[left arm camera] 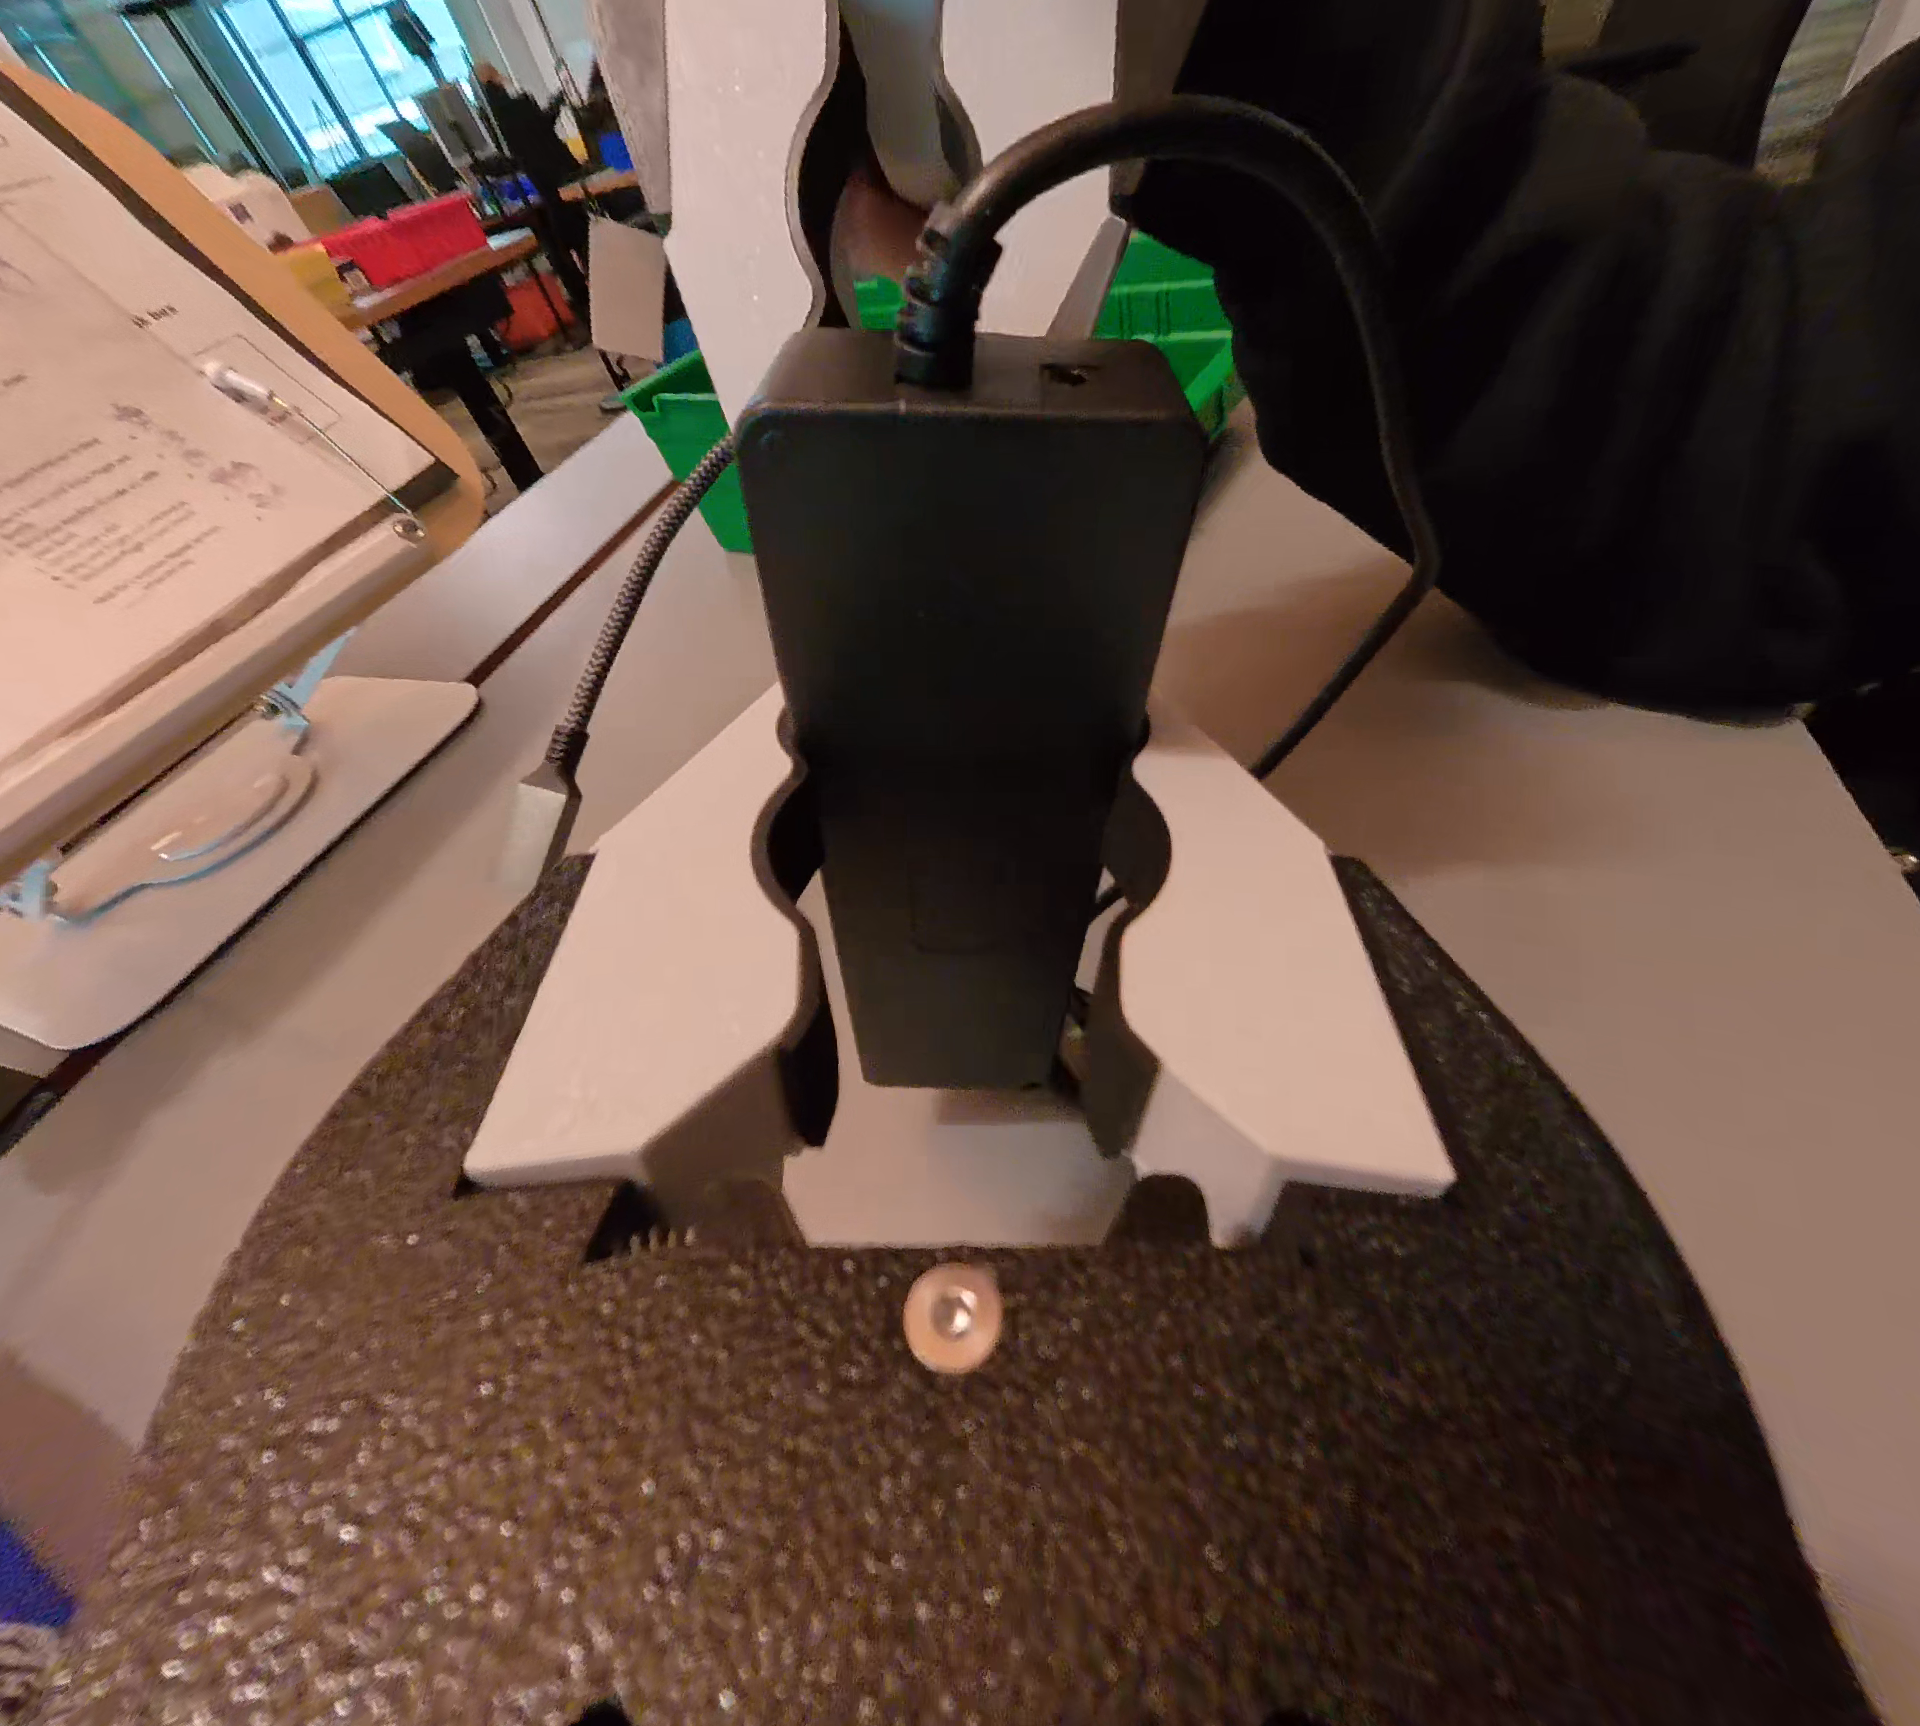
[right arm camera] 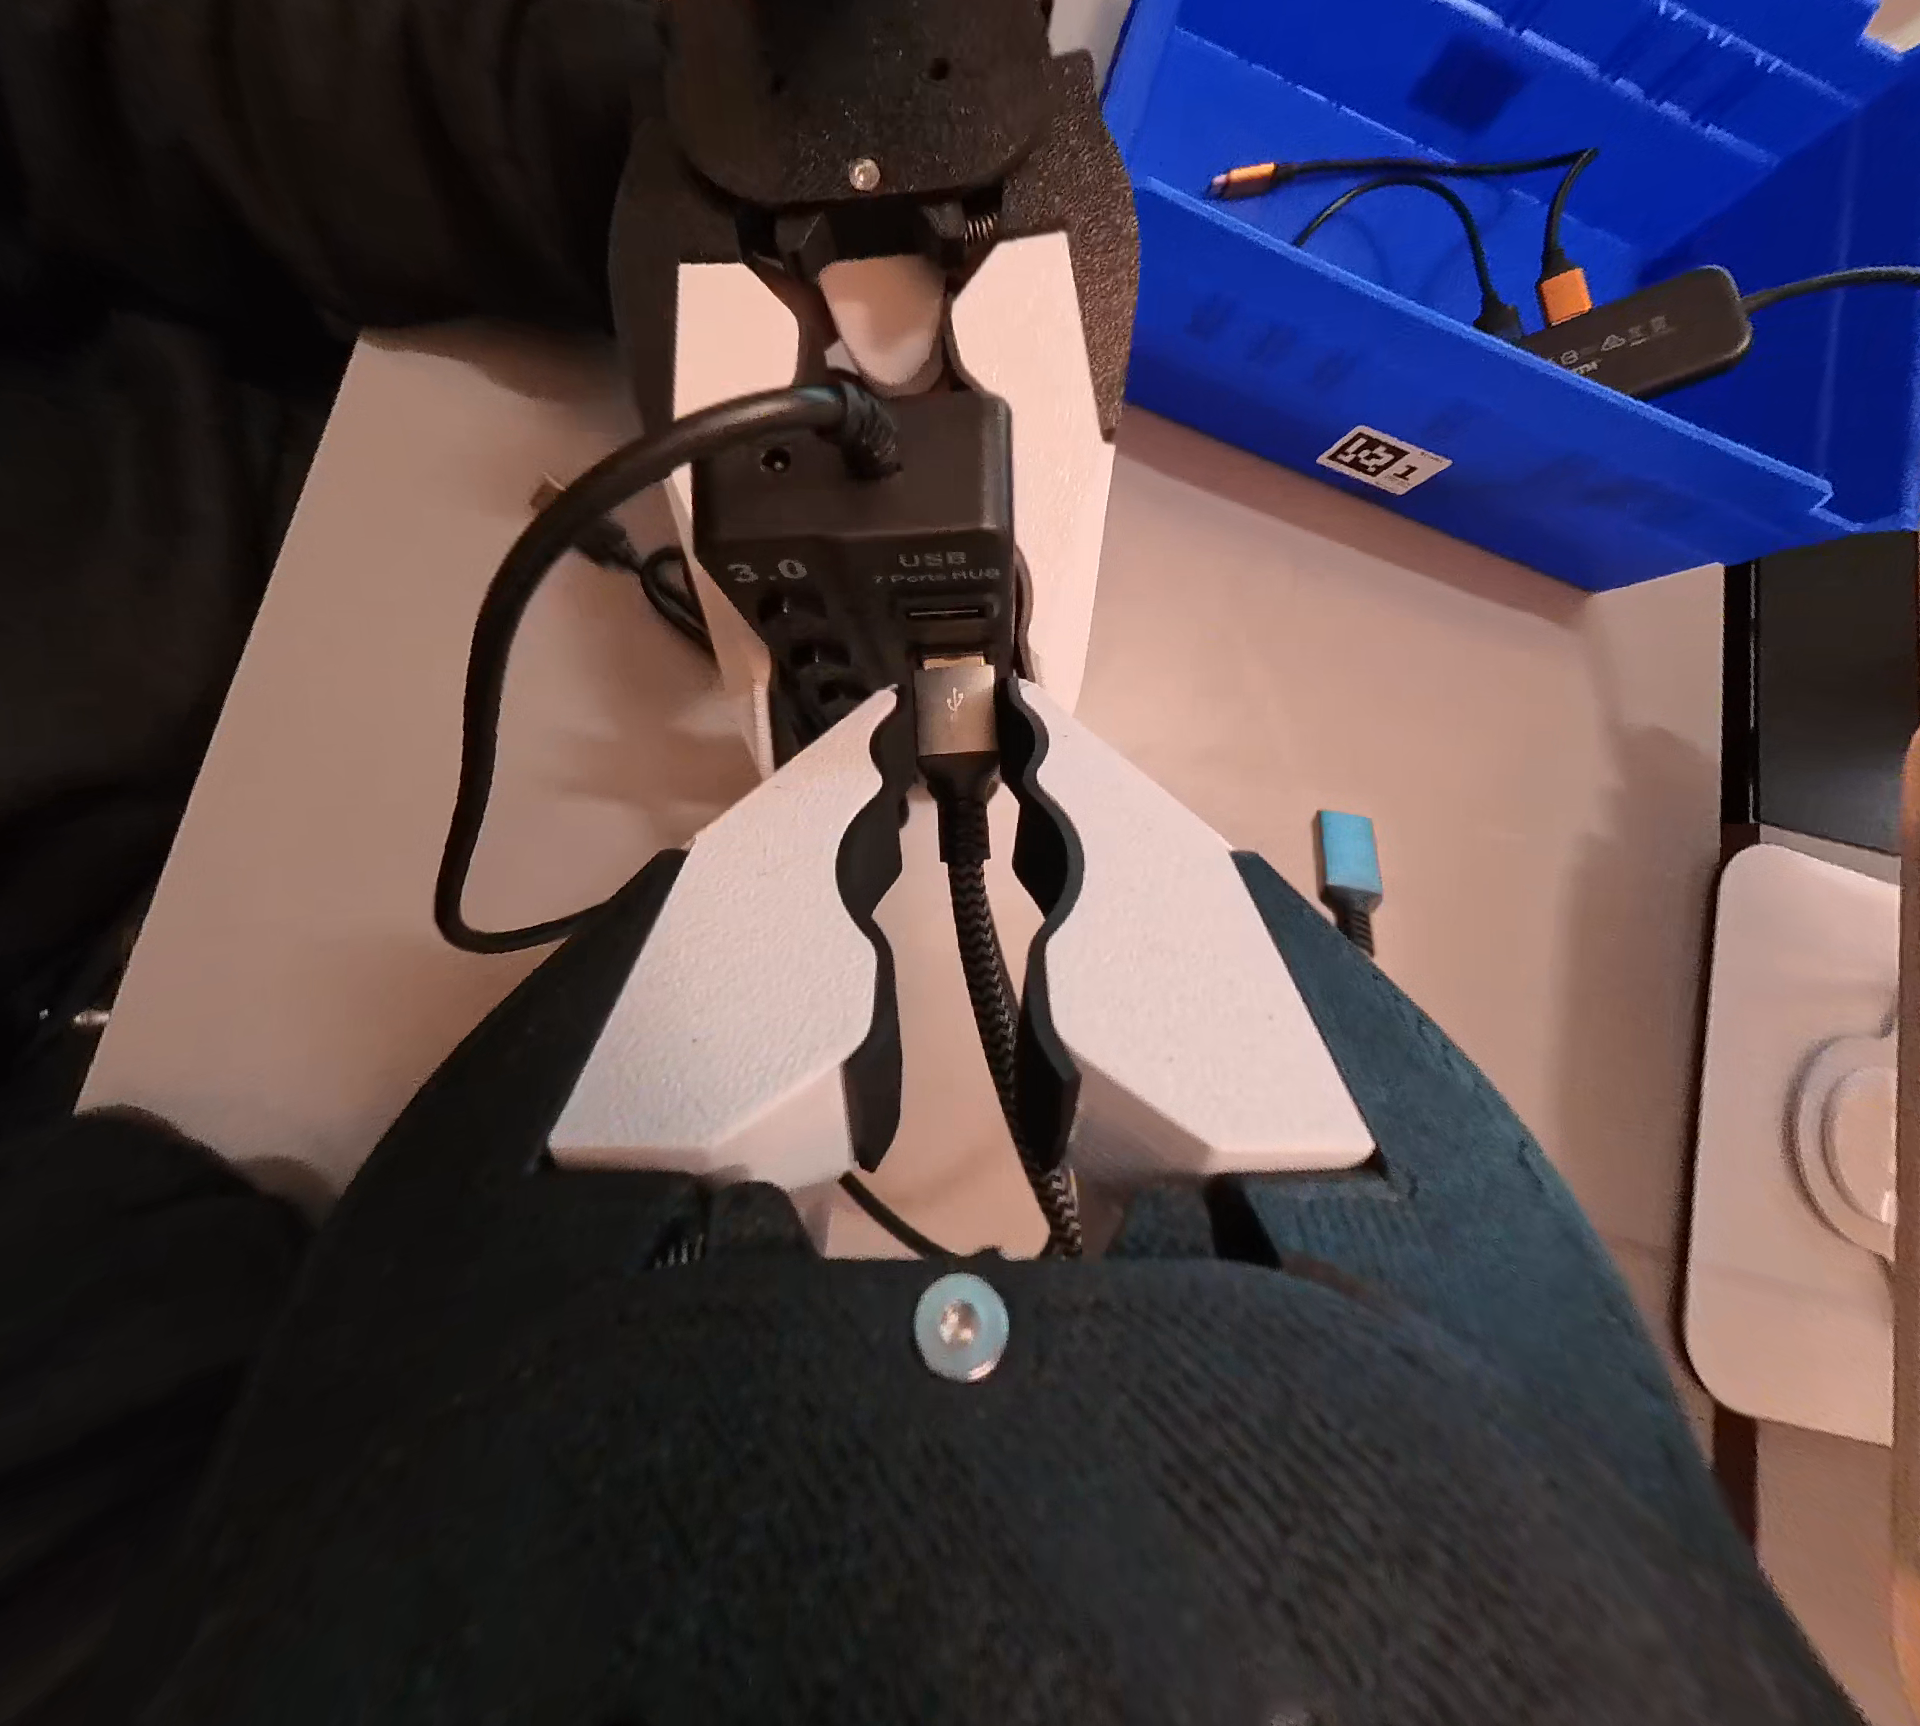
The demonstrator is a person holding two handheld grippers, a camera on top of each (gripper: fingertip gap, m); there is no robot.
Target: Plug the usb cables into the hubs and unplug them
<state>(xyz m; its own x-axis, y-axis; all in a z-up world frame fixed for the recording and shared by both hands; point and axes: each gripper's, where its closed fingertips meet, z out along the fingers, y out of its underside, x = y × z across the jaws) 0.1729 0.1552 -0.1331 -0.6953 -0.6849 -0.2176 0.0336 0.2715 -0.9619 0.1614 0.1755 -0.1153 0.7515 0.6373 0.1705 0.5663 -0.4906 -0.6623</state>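
Observation:
My left gripper (left arm camera: 961, 772) is shut on a black USB hub (left arm camera: 966, 554) and holds it up off the grey table (left arm camera: 1455, 845). The hub's own black cable (left arm camera: 1143, 128) leaves its far end and loops right. In the right wrist view my right gripper (right arm camera: 951, 710) is shut on a silver USB plug (right arm camera: 954, 715) with a braided cable (right arm camera: 977, 928). The plug's metal tip sits at the mouth of a port on the hub (right arm camera: 862, 523). The left gripper's white fingers (right arm camera: 1049, 450) flank the hub there. The braided cable (left arm camera: 634, 596) also hangs left of the hub in the left wrist view.
A blue bin (right arm camera: 1455, 429) at the right holds another black hub (right arm camera: 1631, 336) with orange-tipped cables. A loose blue USB plug (right arm camera: 1351, 855) lies on the table. A green bin (left arm camera: 675, 429) stands behind. A document stand (left arm camera: 156, 481) is on the left. A dark sleeve (left arm camera: 1558, 377) is at the right.

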